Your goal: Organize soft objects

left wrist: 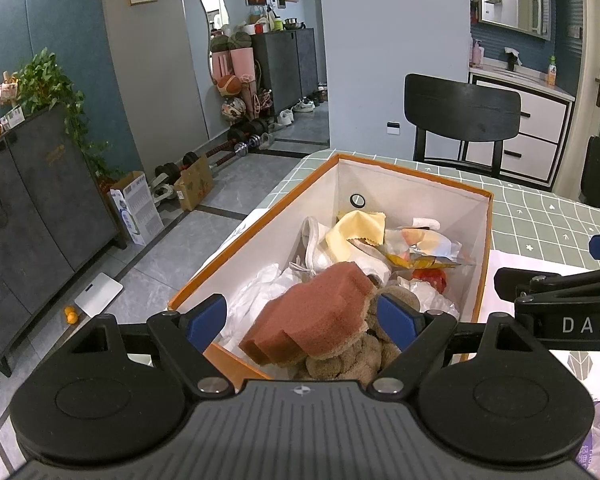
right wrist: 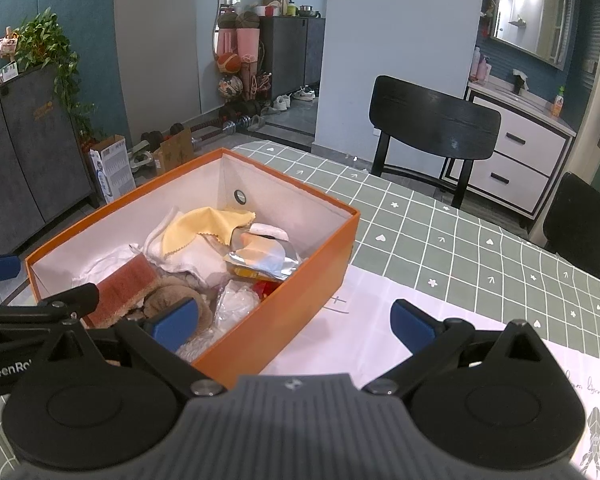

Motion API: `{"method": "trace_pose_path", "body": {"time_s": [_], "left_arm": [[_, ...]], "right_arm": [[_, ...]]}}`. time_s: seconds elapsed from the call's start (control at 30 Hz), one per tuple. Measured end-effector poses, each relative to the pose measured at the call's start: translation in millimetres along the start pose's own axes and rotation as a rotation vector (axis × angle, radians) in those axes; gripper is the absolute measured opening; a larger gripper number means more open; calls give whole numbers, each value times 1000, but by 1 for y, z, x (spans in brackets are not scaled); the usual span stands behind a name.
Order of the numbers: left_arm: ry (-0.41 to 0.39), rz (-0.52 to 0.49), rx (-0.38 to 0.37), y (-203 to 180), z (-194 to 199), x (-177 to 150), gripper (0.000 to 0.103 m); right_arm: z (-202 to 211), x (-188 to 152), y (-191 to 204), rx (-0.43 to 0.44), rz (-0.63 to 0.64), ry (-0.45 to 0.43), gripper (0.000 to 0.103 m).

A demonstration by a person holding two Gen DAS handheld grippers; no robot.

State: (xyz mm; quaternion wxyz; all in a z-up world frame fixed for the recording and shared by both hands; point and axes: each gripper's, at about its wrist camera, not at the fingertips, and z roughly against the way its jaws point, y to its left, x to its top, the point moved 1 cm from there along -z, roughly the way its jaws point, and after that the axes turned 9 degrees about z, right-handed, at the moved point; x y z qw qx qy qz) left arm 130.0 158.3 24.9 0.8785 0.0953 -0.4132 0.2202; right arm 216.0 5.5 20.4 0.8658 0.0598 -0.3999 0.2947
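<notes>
An orange box with white inner walls stands on the green checked table. It holds a yellow cloth, white cloths, foil wrappers, a brown-red sponge and a tan plush item. My left gripper is open over the box's near end, its fingers either side of the sponge without touching it. My right gripper is open over the box's right wall, left finger above the box, right finger over white paper.
Black chairs stand at the table's far side and right. White paper sheets lie right of the box. The floor drops off left of the table, with cabinets, boxes and dumbbells there.
</notes>
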Motion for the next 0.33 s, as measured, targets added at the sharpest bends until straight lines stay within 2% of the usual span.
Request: {"method": "trace_pose_path", "body": {"time_s": [0.33], "left_arm": [[-25, -12, 12, -4, 0, -4, 100]], "right_arm": [[-1, 0, 0, -1, 3, 1, 100]]}}
